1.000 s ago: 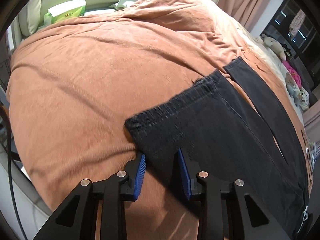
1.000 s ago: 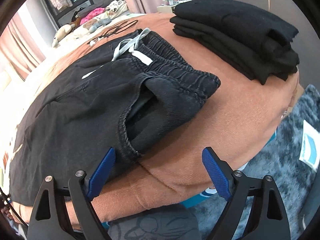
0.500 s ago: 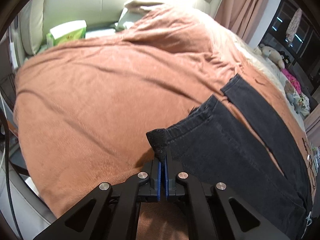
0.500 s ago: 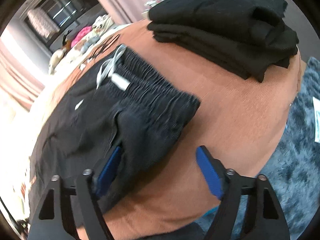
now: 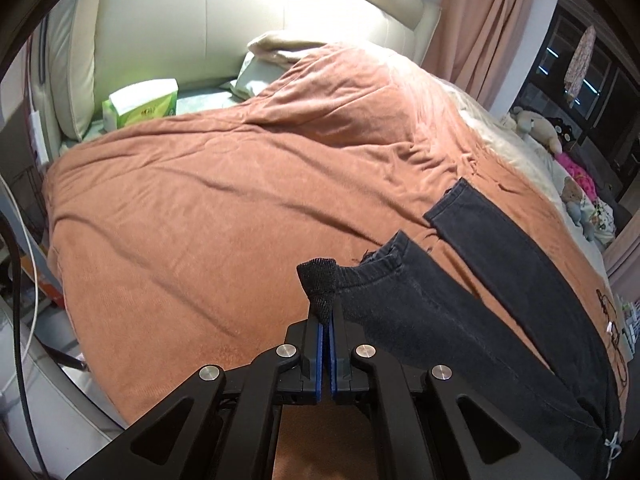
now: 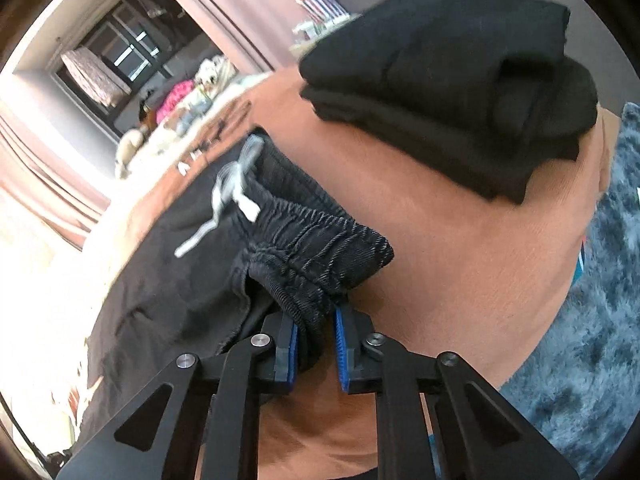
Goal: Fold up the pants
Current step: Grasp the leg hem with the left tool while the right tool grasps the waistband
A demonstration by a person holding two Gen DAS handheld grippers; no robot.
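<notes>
Both tools look the same. The left gripper (image 5: 327, 354) and the right gripper (image 6: 316, 346) are black, with bright blue ridged pads, round silver screws, and arms with triangle-shaped holes cut through them.

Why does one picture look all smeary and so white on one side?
Right wrist view: motion blur smears the drawstring and the folded black stack, and window light burns the left edge white. Left wrist view: sharp, evenly lit; the fisheye lens bulges the brown blanket and rings the corners black.
</notes>
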